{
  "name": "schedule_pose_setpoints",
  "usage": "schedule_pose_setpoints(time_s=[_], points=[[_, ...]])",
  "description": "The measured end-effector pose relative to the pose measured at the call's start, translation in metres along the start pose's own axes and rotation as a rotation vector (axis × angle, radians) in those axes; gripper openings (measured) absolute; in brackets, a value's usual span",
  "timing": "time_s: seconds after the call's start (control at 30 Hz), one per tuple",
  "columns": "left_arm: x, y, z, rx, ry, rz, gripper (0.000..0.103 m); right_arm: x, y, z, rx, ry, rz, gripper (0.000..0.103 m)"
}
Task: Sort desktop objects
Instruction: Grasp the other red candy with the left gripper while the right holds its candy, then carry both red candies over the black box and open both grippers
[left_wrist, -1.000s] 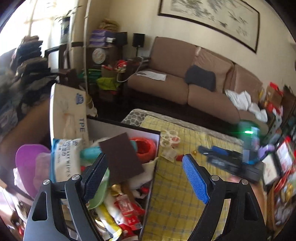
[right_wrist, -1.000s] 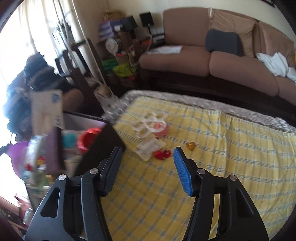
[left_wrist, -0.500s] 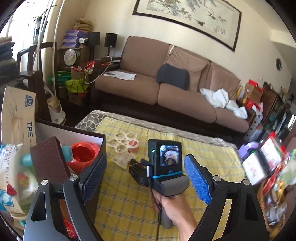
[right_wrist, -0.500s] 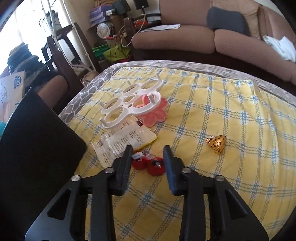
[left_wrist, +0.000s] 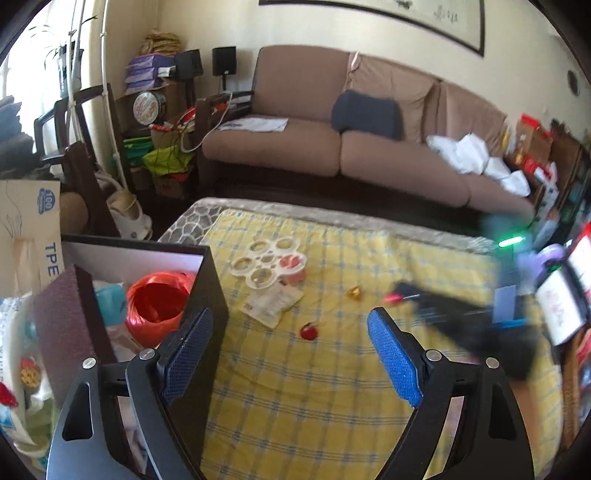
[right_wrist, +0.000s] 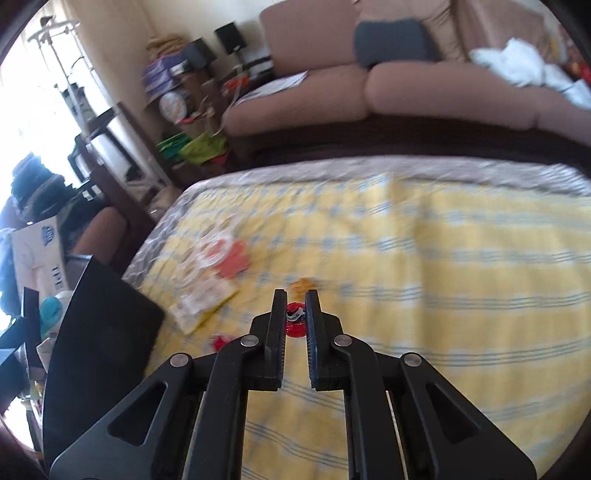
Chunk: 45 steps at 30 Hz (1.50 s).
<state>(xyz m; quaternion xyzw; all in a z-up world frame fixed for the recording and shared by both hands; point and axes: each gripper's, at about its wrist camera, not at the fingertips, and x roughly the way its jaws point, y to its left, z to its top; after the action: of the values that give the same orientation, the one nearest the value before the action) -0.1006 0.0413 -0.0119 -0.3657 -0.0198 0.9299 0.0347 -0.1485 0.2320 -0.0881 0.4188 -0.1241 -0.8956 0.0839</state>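
My right gripper is shut on a small red wrapped candy and holds it above the yellow checked tablecloth; it shows blurred in the left wrist view. A second red candy lies on the cloth, also seen in the right wrist view. A gold candy, a paper packet and a white ring tray lie beyond. My left gripper is open and empty, beside the dark storage box.
The box holds a red twine roll, a brown block and wipes. A brown sofa stands behind the table. Cluttered items stand at the table's right edge.
My right gripper has shut on one red candy and lifted it back and to the right, leaving the other candy on the cloth. The left gripper has stayed open.
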Motion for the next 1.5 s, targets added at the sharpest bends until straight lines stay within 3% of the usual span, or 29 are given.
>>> schedule_pose_setpoints(time_s=[0.13,0.3,0.37,0.43,0.47,0.5,0.53,0.6,0.7,0.87,0.93,1.0,1.07,1.2,1.33,1.5], points=[[0.047,-0.002,-0.014,-0.031,0.035,-0.075,0.088,-0.03,-0.023,0.006,0.032,-0.036,-0.058,0.009],[0.11,-0.021,-0.032,-0.018,0.105,-0.03,0.085,-0.049,-0.047,0.01,0.076,-0.059,-0.057,0.009],[0.134,-0.021,-0.034,-0.029,0.129,-0.046,0.083,-0.051,-0.048,0.01,0.081,-0.063,-0.047,0.009],[0.153,-0.013,-0.042,-0.078,0.157,-0.046,0.067,-0.054,-0.049,0.01,0.081,-0.071,-0.044,0.009],[0.152,-0.013,-0.045,-0.08,0.128,-0.029,0.065,-0.056,-0.049,0.01,0.084,-0.073,-0.044,0.009],[0.151,-0.015,-0.046,-0.071,0.119,-0.006,0.053,-0.057,-0.05,0.01,0.084,-0.072,-0.045,0.009],[0.15,-0.017,-0.045,-0.051,0.124,0.016,0.028,-0.058,-0.05,0.01,0.083,-0.07,-0.047,0.009],[0.149,-0.018,-0.045,-0.042,0.122,-0.022,0.02,-0.06,-0.048,0.009,0.078,-0.072,-0.052,0.009],[0.141,-0.017,-0.043,-0.049,0.125,-0.07,0.02,-0.064,-0.044,0.01,0.07,-0.08,-0.043,0.009],[0.086,-0.022,-0.023,0.011,0.083,-0.121,0.02,-0.077,-0.032,0.013,0.051,-0.105,-0.014,0.009],[0.049,-0.017,-0.006,0.008,0.05,-0.192,0.02,-0.084,-0.023,0.015,0.033,-0.117,0.008,0.009],[0.012,-0.005,0.005,-0.059,0.012,-0.298,0.02,-0.09,-0.013,0.018,0.015,-0.129,0.034,0.01],[-0.028,0.009,0.013,-0.105,-0.019,-0.338,0.02,-0.098,-0.001,0.019,-0.012,-0.145,0.068,0.01],[-0.098,0.028,0.019,-0.085,-0.128,-0.232,0.02,-0.118,0.029,0.019,-0.072,-0.168,0.117,0.01],[-0.152,0.074,0.014,-0.136,-0.184,-0.089,0.02,-0.138,0.069,0.017,-0.128,-0.18,0.195,0.01],[-0.172,0.138,0.006,-0.247,-0.194,-0.005,0.02,-0.147,0.139,0.005,-0.278,-0.163,0.325,0.01]])
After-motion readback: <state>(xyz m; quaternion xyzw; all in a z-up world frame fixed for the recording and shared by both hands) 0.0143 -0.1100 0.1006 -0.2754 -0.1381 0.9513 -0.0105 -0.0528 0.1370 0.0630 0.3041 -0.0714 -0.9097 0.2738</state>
